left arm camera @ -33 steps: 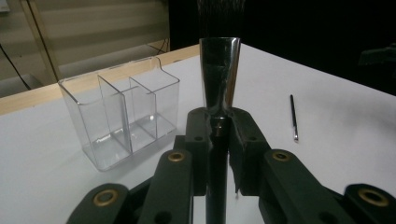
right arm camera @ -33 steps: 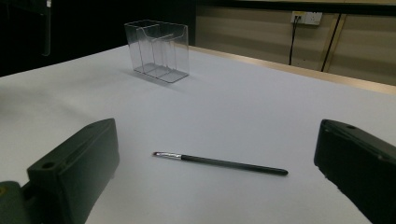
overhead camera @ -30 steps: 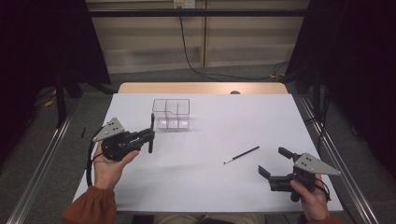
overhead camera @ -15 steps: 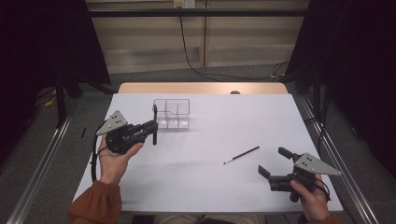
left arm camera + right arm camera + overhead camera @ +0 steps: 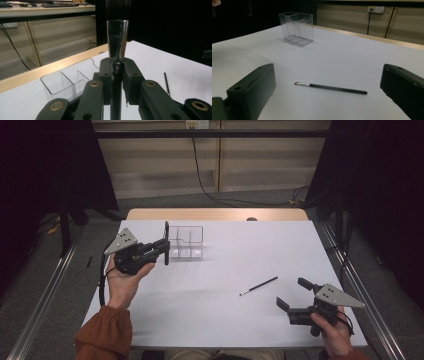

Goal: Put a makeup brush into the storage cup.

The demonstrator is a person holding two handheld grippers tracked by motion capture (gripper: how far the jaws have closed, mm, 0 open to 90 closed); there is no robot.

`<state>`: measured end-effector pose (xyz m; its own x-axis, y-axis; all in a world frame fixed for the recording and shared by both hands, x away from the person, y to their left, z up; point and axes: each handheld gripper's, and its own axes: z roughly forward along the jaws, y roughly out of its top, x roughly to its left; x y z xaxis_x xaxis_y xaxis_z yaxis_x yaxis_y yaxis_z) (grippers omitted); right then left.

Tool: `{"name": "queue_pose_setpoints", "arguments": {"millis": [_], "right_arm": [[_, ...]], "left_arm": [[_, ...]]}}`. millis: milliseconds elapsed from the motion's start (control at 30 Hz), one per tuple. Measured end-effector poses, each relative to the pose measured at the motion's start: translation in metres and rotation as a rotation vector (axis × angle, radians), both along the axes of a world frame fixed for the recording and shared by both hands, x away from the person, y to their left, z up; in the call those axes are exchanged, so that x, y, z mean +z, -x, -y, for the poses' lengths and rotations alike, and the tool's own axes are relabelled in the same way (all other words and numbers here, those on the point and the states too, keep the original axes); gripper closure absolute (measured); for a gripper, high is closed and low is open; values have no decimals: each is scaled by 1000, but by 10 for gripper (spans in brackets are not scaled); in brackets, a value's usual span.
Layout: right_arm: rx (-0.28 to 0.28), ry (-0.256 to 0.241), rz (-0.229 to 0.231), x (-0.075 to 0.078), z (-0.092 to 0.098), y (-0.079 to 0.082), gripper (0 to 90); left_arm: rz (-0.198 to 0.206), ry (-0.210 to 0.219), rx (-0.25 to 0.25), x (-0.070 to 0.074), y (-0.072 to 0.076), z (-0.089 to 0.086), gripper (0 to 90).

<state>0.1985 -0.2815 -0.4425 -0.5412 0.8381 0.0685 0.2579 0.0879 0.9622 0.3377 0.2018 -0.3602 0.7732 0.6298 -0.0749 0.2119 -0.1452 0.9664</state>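
Observation:
My left gripper (image 5: pixel 164 249) is shut on a thick makeup brush (image 5: pixel 166 231), held upright just left of a clear divided organizer (image 5: pixel 189 242). In the left gripper view the brush's silver ferrule (image 5: pixel 117 37) and dark bristles rise from between the closed jaws (image 5: pixel 116 68), with the organizer (image 5: pixel 65 80) behind and to the left. A thin black brush (image 5: pixel 258 286) lies flat on the white table. My right gripper (image 5: pixel 291 292) stands open near the front right, a little short of it. In the right gripper view the thin brush (image 5: pixel 332 87) lies between the spread jaws (image 5: pixel 329 75).
The white tabletop (image 5: pixel 240 255) ends in a wooden strip (image 5: pixel 215 214) at the far edge. Metal rails (image 5: pixel 45 295) run along both sides of the table. Dark curtains stand left and right, and a cable (image 5: pixel 200 175) hangs on the back wall.
My left gripper has carried the thick brush up and to the right, closer to the organizer. The right gripper and the thin brush have stayed put.

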Motion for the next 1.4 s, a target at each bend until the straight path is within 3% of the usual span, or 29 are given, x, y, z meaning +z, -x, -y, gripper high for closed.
{"name": "queue_pose_setpoints", "arguments": {"millis": [400, 800, 1133, 1400], "right_arm": [[3, 1, -1, 0, 0, 0, 0], [7, 3, -1, -1, 1, 0, 0], [11, 4, -3, -1, 1, 0, 0], [13, 0, -4, -1, 1, 0, 0]], "left_arm": [[-10, 1, 30, 2, -23, 4, 790], [23, -2, 44, 16, -45, 13, 790], [34, 31, 55, 22, -59, 20, 790], [42, 20, 76, 27, -74, 23, 790]]}}
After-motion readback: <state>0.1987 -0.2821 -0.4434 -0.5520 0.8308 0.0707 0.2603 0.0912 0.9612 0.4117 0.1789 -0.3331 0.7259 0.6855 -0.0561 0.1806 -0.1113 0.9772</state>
